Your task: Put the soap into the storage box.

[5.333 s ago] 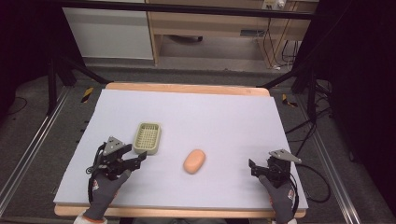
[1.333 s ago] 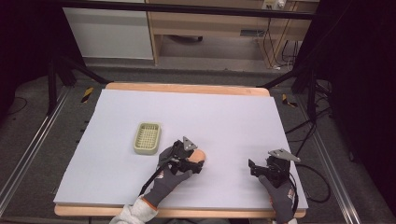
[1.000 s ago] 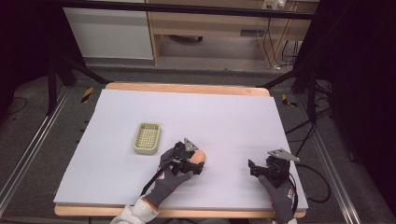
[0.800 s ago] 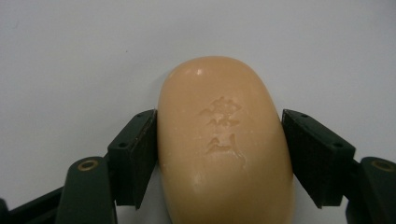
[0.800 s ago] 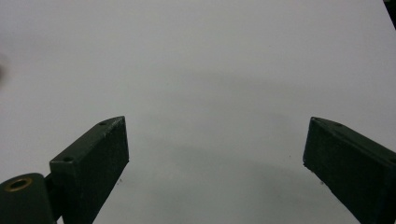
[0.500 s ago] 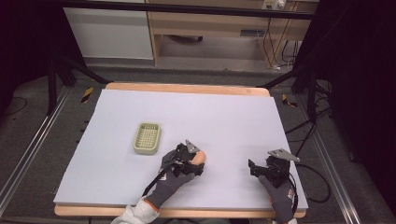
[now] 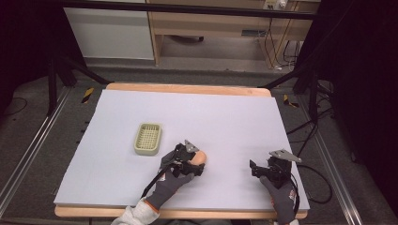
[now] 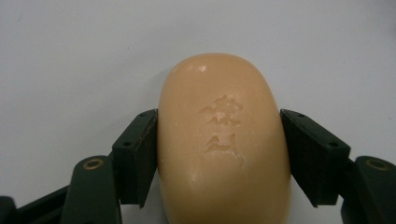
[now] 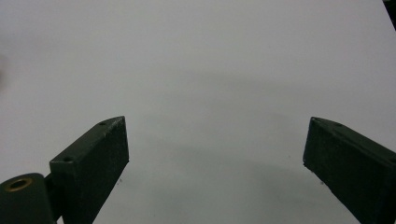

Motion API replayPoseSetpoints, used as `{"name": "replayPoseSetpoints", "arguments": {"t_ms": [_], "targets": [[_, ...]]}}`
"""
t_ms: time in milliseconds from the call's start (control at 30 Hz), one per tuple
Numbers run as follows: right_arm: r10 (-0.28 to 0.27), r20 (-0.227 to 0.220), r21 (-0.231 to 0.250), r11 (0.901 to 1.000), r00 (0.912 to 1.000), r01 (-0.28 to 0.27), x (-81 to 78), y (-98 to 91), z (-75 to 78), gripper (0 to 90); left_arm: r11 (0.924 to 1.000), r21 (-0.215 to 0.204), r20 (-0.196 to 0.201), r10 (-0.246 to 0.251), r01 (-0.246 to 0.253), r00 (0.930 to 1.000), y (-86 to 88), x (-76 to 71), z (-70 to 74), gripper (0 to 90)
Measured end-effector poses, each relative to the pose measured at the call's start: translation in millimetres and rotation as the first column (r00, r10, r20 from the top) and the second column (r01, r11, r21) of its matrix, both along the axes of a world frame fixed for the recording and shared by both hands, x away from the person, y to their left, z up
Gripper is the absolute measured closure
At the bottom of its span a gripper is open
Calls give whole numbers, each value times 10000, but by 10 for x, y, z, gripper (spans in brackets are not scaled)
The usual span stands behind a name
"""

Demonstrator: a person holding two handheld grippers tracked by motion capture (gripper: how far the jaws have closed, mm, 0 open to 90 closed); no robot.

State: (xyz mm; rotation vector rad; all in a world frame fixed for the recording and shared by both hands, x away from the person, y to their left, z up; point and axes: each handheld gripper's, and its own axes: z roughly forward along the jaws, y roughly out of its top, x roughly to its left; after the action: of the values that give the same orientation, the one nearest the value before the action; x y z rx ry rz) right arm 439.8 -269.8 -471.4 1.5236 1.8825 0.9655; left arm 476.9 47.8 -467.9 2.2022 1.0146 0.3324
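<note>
Soap [image 8: 223,149] clamped across its width in left claw [image 7: 196,164], presumably for lifting toward basket [image 7: 148,138]; right claw [image 9: 215,163] spread apart, idle on counter [image 7: 234,117].

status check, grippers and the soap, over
Left gripper shut on the soap bar, soap on the table. Right gripper open, empty, parked at the table's right. Soap dish apart to the left, path clear.
</note>
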Motion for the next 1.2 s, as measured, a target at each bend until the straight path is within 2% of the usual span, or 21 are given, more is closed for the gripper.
{"name": "replayPoseSetpoints", "arguments": {"t_ms": [433, 667, 1200], "targets": [[-12, 17, 55, 10000, 10000, 11, -5, -4, 5, 73, 9995, -314, 233, 96, -89, 9997, 158, -38, 187, 312], [-28, 27, 45, 10000, 10000, 28, -7, -5, 7, 72, 9995, -313, 369, 38, -27, 9993, 195, -72, 256, 313], [-26, 52, 3, 10000, 10000, 26, -8, -6, 7, 73, 9974, -666, 676, 328, -283, 9972, 382, -98, 413, 315]]}}
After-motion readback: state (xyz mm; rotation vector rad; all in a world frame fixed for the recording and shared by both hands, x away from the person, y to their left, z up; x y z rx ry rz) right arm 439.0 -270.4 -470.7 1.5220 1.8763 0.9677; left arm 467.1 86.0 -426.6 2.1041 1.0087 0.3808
